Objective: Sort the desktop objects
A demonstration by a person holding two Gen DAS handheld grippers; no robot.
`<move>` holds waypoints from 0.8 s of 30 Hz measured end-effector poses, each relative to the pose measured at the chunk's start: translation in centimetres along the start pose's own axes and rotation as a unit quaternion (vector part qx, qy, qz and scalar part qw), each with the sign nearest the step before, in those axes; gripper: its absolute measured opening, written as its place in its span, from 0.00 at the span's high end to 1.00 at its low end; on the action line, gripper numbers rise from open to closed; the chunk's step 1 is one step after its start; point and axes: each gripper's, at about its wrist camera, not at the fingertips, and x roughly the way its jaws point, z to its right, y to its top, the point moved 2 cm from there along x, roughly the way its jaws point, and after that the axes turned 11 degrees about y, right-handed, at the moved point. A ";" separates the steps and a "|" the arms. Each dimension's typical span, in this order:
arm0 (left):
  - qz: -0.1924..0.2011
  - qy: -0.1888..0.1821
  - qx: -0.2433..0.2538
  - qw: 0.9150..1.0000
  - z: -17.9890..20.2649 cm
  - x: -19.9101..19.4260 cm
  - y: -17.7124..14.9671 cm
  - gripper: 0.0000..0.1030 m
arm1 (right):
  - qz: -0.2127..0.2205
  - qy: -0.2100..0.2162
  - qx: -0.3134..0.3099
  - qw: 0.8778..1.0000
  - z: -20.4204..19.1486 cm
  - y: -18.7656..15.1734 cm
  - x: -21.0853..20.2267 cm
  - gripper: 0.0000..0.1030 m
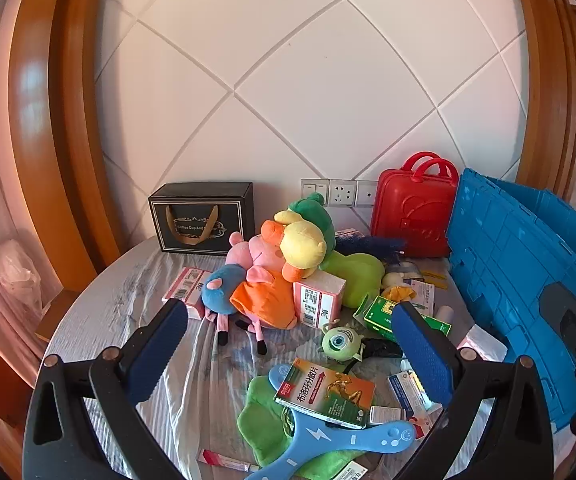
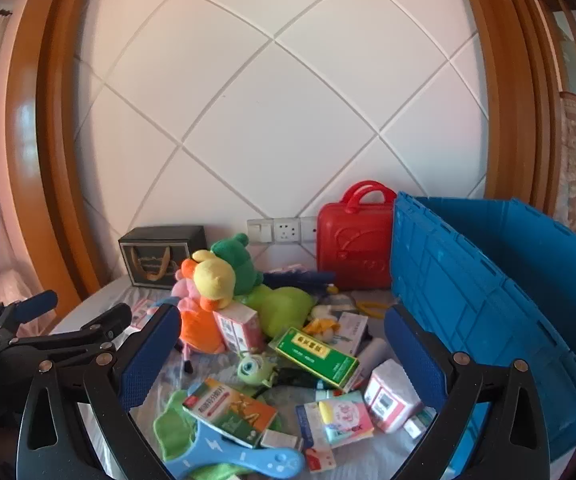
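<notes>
The left gripper is spread wide and empty above the cluttered table; the right gripper likewise gapes, touching nothing. Medicine boxes and plush toys lie heaped between them, beside the blue crate.

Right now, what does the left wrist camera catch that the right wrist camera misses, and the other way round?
Only the left wrist view shows the red-and-white tube at the table's near edge. Only the right wrist view shows the other gripper, the left one, open at the side. Both show the plush toy pile, red case, blue crate and medicine boxes.
</notes>
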 end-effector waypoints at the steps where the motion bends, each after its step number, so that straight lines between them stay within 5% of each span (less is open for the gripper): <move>1: 0.000 0.001 0.000 1.000 0.0 0.0 0.0 0.00 | -0.002 -0.002 0.000 1.000 0.0 0.0 0.1 0.00; 24: 0.017 -0.004 0.002 1.000 1.2 -1.0 0.0 0.00 | -0.014 -0.007 -0.006 1.000 0.5 -0.1 0.7 0.00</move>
